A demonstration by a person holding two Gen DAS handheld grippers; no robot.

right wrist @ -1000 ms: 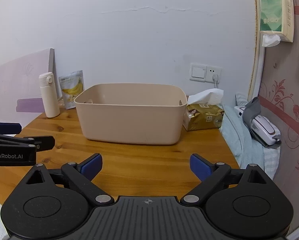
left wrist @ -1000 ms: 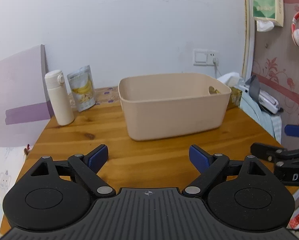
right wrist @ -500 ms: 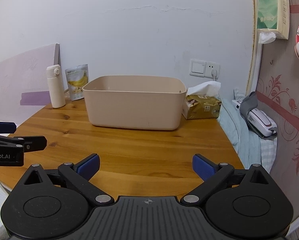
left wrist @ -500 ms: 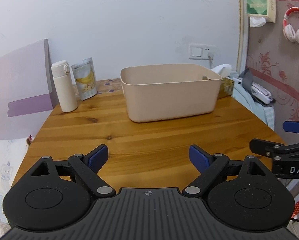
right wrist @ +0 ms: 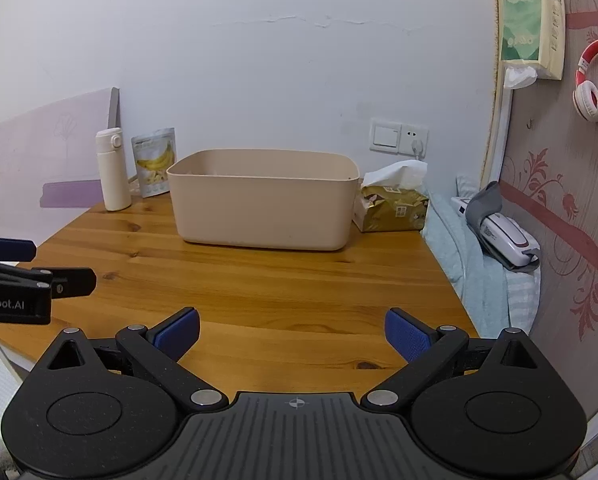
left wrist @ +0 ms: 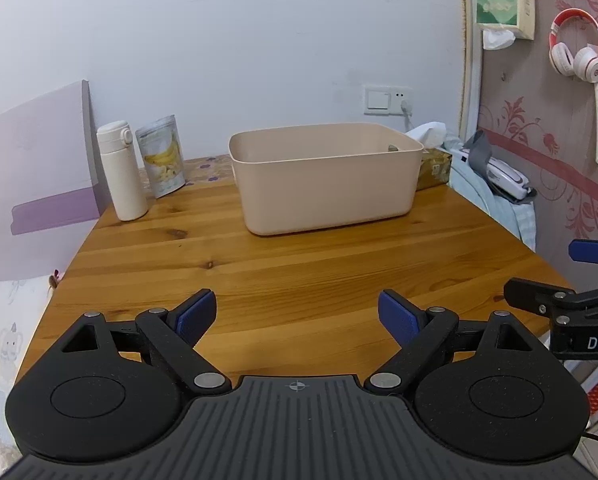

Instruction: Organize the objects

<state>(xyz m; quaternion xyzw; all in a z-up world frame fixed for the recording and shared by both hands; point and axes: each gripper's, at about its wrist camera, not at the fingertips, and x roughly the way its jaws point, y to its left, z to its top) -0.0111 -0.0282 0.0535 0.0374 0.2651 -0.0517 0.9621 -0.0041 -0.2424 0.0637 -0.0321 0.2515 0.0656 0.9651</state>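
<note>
Left wrist view shows the wooden tabletop [left wrist: 299,272] stretching ahead of me, bare across its near half, with everything I have to sort gathered along its far edge. The beige bin [left wrist: 327,184] sits at the middle of that edge, its long axis running parallel to it, so its broad front wall faces me. Behind the bin's right end, at the far right corner, lies the gold tissue pack [right wrist: 393,208], touching or just beside the bin wall (I cannot tell which). At the far left corner the white bottle [left wrist: 121,170] stands upright, and just to its right the banana-chip pouch [left wrist: 162,156] stands, tilted slightly; the two are nearly touching. My left gripper [left wrist: 297,314] hangs over the near edge with jaws spread wide and nothing between them; my right gripper [right wrist: 291,334] is equally wide apart and empty, over the near edge further right. I judge the bottle and pouch lie ahead and to the left of my left gripper, which is the nearer one, while the tissue pack lies ahead-right, closer to my right.
</note>
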